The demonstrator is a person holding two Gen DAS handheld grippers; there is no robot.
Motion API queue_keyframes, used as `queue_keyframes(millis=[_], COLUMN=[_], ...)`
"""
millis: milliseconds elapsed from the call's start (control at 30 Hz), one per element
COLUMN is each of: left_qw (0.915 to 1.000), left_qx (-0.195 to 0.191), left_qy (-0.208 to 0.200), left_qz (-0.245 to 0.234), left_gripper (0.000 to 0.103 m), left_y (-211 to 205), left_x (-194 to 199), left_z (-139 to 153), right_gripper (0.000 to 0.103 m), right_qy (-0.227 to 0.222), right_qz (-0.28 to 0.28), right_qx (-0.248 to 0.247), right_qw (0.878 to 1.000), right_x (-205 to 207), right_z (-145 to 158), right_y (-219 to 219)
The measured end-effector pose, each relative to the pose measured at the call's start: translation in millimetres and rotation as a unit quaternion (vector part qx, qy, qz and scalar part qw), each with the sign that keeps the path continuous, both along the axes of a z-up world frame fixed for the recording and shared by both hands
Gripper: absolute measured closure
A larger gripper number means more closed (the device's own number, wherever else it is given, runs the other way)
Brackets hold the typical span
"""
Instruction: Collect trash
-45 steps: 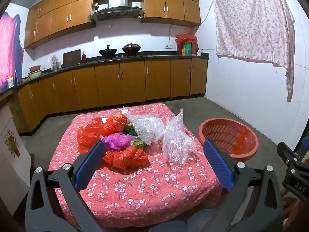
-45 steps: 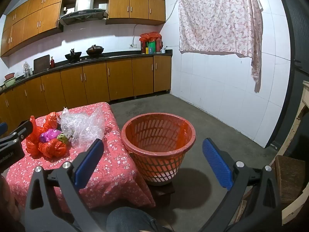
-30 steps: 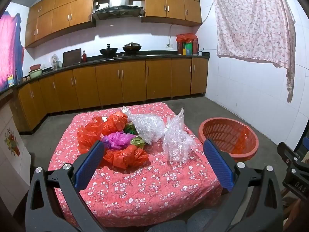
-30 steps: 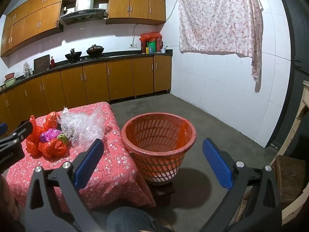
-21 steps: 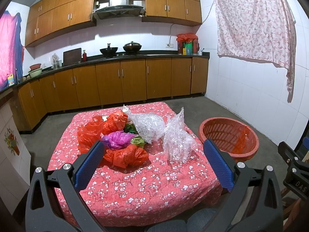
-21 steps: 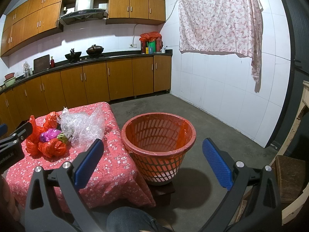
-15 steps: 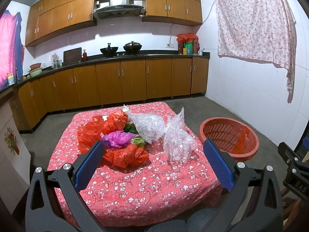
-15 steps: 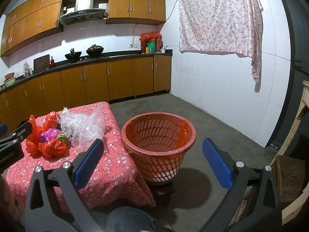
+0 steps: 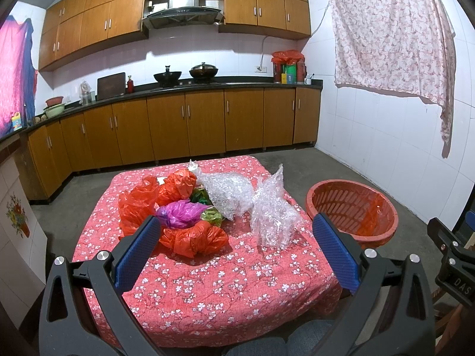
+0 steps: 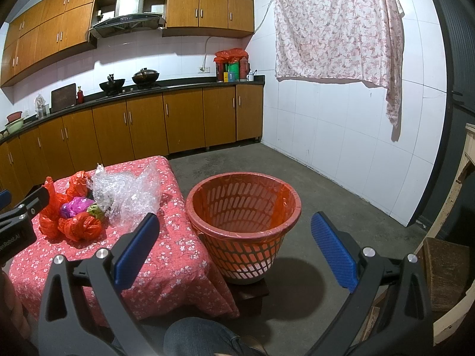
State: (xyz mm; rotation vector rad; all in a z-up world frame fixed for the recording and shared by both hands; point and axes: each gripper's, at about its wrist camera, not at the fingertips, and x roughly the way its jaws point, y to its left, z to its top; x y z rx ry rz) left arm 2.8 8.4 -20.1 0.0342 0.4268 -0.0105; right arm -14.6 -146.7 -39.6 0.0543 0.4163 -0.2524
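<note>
A low table with a red flowered cloth (image 9: 207, 279) carries a heap of trash: orange plastic bags (image 9: 194, 237), a purple bag (image 9: 181, 212), a green scrap (image 9: 211, 216) and two crumpled pieces of bubble wrap (image 9: 271, 218). The same heap shows at the left of the right wrist view, with bubble wrap (image 10: 127, 192) and orange bags (image 10: 78, 225). An orange slotted basket (image 10: 243, 219) stands on the floor right of the table, also seen as the basket (image 9: 351, 212). My left gripper (image 9: 236, 246) hangs open above the table's near half. My right gripper (image 10: 234, 244) is open, facing the basket.
Wooden kitchen cabinets (image 9: 184, 127) and a dark counter with pots run along the back wall. A flowered sheet (image 10: 335, 26) hangs on the white tiled right wall. Bare concrete floor (image 10: 323, 207) lies beyond the basket. A wooden piece (image 10: 445, 270) sits at the far right. A person's knee (image 10: 204, 338) shows below.
</note>
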Motion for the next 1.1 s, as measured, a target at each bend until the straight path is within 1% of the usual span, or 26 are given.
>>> queue_keyframes(millis=[67, 100, 333, 733, 867, 1100], left_qw=[1.0000, 1.0000, 1.0000, 1.0000, 1.0000, 1.0000], left_qx=[0.000, -0.001, -0.001, -0.002, -0.002, -0.002], left_qy=[0.000, 0.000, 0.001, 0.001, 0.001, 0.002], left_qz=[-0.001, 0.000, 0.001, 0.001, 0.000, 0.001], left_gripper=[0.002, 0.002, 0.002, 0.002, 0.002, 0.002], left_y=[1, -3, 0, -2, -1, -2], left_x=[0, -1, 2, 2, 3, 2], left_z=[-3, 10, 5, 9, 4, 7], right_gripper=[0.004, 0.004, 0.004, 0.004, 0.004, 0.004], right_qy=[0.000, 0.000, 0.000, 0.001, 0.001, 0.001], right_qz=[0.000, 0.000, 0.000, -0.001, 0.000, 0.000], right_qx=[0.000, 0.000, 0.000, 0.000, 0.000, 0.000], right_qw=[1.000, 1.000, 1.000, 1.000, 1.000, 1.000], right_x=[0, 0, 1, 1, 1, 1], right_z=[0, 0, -1, -1, -1, 0], right_y=[0, 0, -1, -1, -1, -1])
